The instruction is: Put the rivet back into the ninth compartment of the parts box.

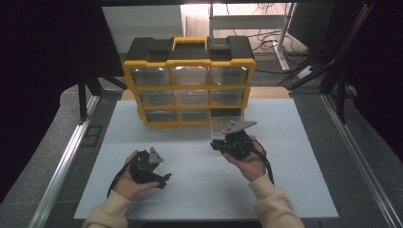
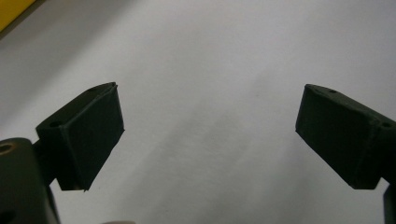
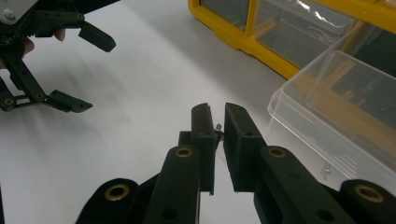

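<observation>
so the right gripper (image 3: 217,123) has its jaws pinched nearly together on a tiny metal bit, looks like a small screw (image 3: 218,127), though it's honestly too small to be sure what it is. you can just see its end poking out from between the two black pads, near their tips. in the high view that same gripper (image 1: 223,140) sits right in front of the yellow and black parts organizer (image 1: 189,80), with the person's right hand (image 1: 249,161) wrapped around it from behind.

just to the right of the pinched jaws there's a clear plastic drawer (image 3: 341,107) lying out on the white table (image 3: 140,70), close beside the gripper but not touching it. another tiny screw-like piece (image 3: 327,171) lies on the table just this side of the drawer's near edge.

the left gripper (image 2: 210,135) is wide open with nothing between its pads, just bare white table under it. from the right gripper view it (image 3: 84,72) hangs off to the left and well apart from the pinched jaws, spread wide. in the high view it's in the left hand (image 1: 128,183), nearer the person than the right one.
</observation>
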Demonstrator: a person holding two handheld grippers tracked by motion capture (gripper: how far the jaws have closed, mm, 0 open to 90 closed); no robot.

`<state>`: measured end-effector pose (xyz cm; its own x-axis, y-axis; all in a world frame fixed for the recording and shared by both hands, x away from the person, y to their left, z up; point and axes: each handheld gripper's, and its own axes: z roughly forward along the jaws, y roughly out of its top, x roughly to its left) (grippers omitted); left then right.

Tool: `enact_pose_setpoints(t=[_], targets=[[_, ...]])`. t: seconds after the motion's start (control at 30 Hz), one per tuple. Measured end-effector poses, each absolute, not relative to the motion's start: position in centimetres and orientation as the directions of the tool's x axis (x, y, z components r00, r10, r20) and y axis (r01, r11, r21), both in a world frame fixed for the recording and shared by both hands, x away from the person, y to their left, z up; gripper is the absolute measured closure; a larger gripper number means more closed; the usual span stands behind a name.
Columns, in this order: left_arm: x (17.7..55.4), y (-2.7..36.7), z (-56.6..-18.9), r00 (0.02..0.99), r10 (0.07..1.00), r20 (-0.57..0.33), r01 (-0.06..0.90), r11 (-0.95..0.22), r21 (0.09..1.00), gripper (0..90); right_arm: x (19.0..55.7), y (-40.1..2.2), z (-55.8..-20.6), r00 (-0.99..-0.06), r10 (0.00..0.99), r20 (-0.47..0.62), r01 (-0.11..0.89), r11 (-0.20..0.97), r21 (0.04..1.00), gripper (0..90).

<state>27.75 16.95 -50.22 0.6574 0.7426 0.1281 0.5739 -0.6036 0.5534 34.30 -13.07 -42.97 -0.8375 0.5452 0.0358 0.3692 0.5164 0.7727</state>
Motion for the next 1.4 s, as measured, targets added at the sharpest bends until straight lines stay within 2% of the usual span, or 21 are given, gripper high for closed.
enact_pose_setpoints(t=[0.73,1.4], targets=[[27.8,17.0,-50.3,0.657,0.743,0.129,0.575,-0.604,0.552,8.2,35.9,-13.7,-42.6,-0.813,0.582,0.028,0.381,0.495,0.781,82.7],[27.8,17.1,-50.2,0.651,0.749,0.126,0.58,-0.597,0.554,8.2,39.6,-15.3,-42.1,-0.76,0.649,0.029,0.404,0.437,0.803,82.7]])
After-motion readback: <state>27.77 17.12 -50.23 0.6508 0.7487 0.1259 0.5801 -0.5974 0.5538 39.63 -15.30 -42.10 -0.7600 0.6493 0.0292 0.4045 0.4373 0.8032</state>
